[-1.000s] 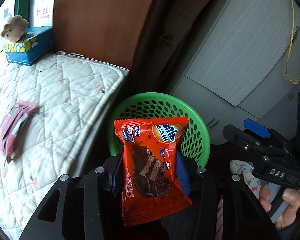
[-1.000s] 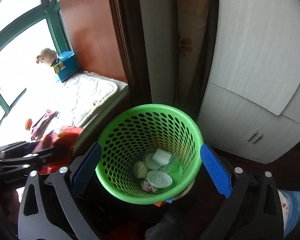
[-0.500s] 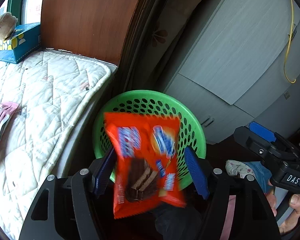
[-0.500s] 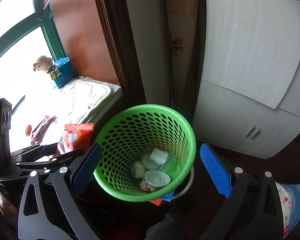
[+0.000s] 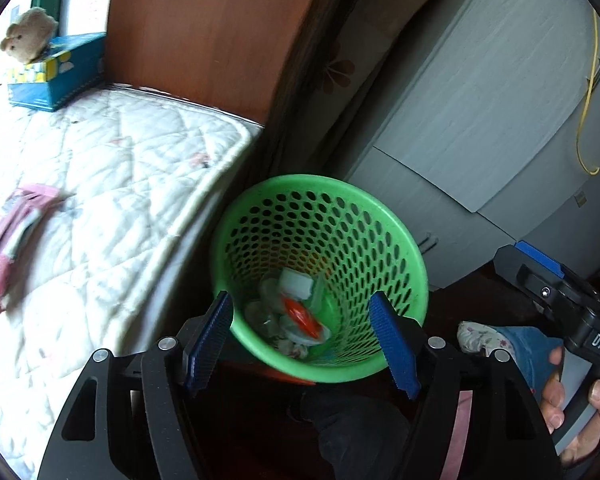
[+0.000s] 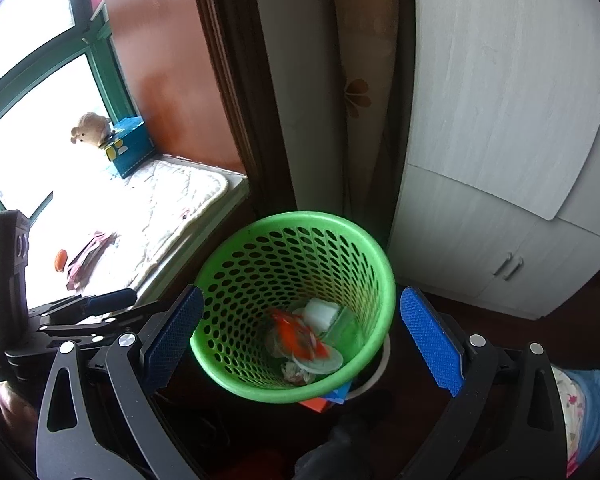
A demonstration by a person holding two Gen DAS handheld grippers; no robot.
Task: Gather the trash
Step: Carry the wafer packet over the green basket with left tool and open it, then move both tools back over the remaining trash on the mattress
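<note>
Hovering over green basket (image 5: 414,264) | left gripper (image 5: 306,340) spread wide, empty | right gripper (image 6: 300,332) gaping too — handle reads "DAS" | orange wrapper (image 6: 298,336) lies inside basket among white lids

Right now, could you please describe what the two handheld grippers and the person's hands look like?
Both are matte black frames with silver screws and blue ribbed pads: the left gripper and the right gripper. The right gripper's body carries white "DAS" lettering, and a bare hand grips its handle beside a blue sleeve with a floral cuff. No cables show on either.
</note>
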